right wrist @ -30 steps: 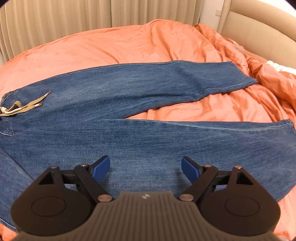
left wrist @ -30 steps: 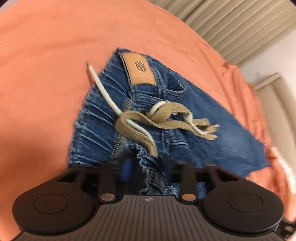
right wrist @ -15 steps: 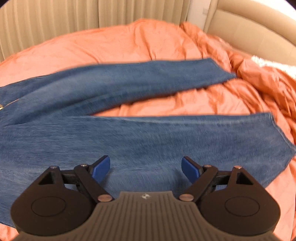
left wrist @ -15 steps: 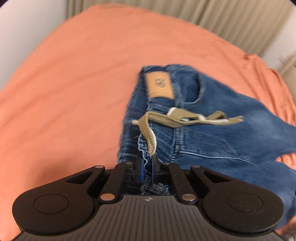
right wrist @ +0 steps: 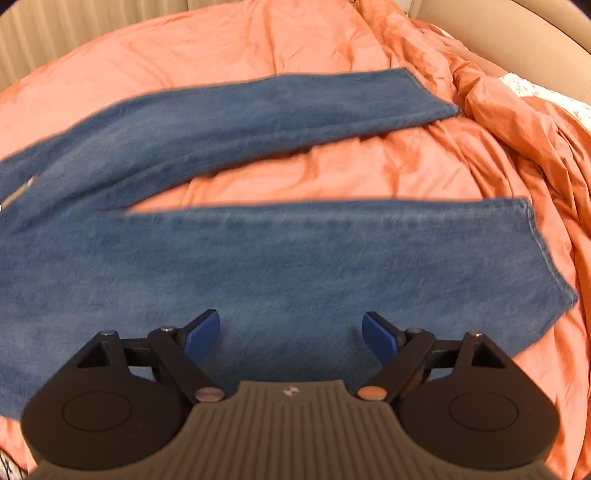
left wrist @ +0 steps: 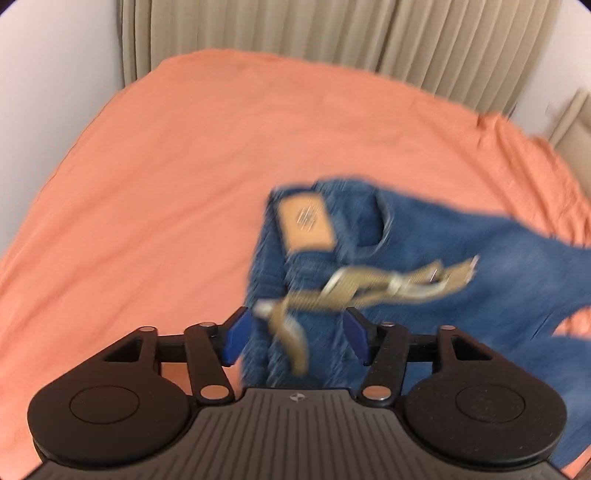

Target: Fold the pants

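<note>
Blue jeans lie on an orange bed cover (left wrist: 166, 184). The left wrist view is blurred and shows the waist end (left wrist: 461, 258), with a tan leather patch (left wrist: 306, 225) and a khaki drawstring (left wrist: 369, 291). My left gripper (left wrist: 295, 339) hovers over the bunched waistband. Its jaws are opening, and denim and a drawstring end sit between the blue pads without being pinched. In the right wrist view both legs run left to right, the far leg (right wrist: 258, 114) and the near leg (right wrist: 295, 266). My right gripper (right wrist: 291, 332) stands open above the near leg, holding nothing.
Beige curtains (left wrist: 332, 33) and a white wall (left wrist: 55, 74) stand behind the bed. A padded beige headboard (right wrist: 517, 37) and a white patterned pillow (right wrist: 546, 96) are at the right. The orange cover (right wrist: 498, 129) is heaped and wrinkled beyond the cuffs.
The left jaws, pinched on the waistband half a second ago, have spread apart, and the gripper has risen. The right gripper, still open, has slid along the near leg toward the cuffs.
</note>
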The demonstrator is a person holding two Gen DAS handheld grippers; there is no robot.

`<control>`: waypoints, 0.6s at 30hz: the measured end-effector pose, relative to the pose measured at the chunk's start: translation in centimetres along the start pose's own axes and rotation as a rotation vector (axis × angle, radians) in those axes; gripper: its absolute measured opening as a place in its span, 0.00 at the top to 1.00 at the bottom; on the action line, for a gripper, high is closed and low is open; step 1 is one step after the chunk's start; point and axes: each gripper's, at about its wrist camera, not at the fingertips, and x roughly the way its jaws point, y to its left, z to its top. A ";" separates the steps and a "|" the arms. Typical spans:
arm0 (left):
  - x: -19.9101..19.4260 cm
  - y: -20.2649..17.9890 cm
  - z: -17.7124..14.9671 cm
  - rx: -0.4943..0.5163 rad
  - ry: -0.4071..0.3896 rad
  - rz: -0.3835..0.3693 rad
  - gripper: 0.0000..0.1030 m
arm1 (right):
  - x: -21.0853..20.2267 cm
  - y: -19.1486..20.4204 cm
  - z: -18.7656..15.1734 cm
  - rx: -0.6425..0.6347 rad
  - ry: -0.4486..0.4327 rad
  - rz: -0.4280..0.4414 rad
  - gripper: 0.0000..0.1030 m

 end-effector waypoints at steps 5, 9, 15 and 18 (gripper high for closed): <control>3.1 -2.0 3.0 -0.050 -0.044 -0.009 0.33 | 1.9 -2.6 4.1 0.030 -0.091 0.096 0.22; 7.3 -3.7 4.5 -0.021 -0.011 -0.019 0.35 | 5.3 -6.6 8.5 0.146 -0.137 0.121 0.22; 12.4 -5.0 6.1 0.031 0.015 0.060 0.41 | 11.2 -14.1 15.1 0.319 -0.180 0.037 0.29; 14.1 -5.2 6.7 0.040 0.022 0.106 0.50 | 13.5 -18.8 17.4 0.491 -0.211 -0.002 0.29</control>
